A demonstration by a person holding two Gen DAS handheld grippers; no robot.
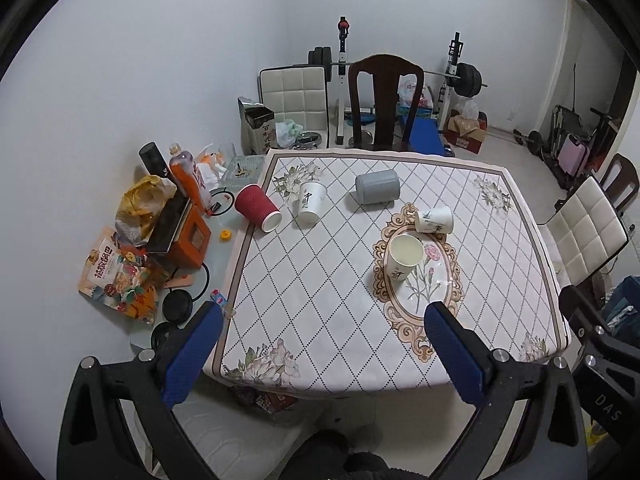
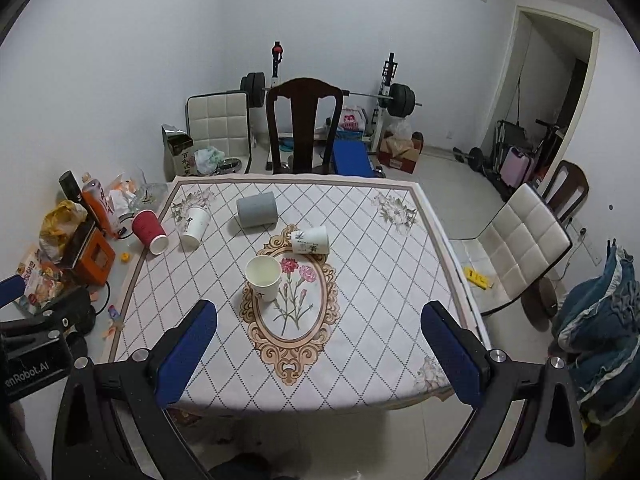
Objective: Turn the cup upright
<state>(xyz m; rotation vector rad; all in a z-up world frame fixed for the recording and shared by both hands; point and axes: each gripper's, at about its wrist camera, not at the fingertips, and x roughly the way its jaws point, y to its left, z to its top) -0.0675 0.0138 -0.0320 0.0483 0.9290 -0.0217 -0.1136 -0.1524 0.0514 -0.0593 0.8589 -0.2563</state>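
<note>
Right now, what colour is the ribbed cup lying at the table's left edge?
Dark red; the ribbed cup shows best in the left wrist view.

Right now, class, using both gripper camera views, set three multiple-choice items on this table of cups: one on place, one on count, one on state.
1. Where does the red cup lie?
A. at the table's left edge
B. on the oval flower print
C. on the chair

2. How many cups are on the table?
A. three
B. five
C. seven

3. How does the cup on the oval print's left rim stand?
A. on its side
B. mouth down
C. upright, mouth up

Answers:
1. A: it lies tipped at the left border, beside the white cup.
2. B: red, grey and three white ones, counting the one by the oval's top.
3. C: its open mouth faces up, while the other four lie on their sides.
</note>
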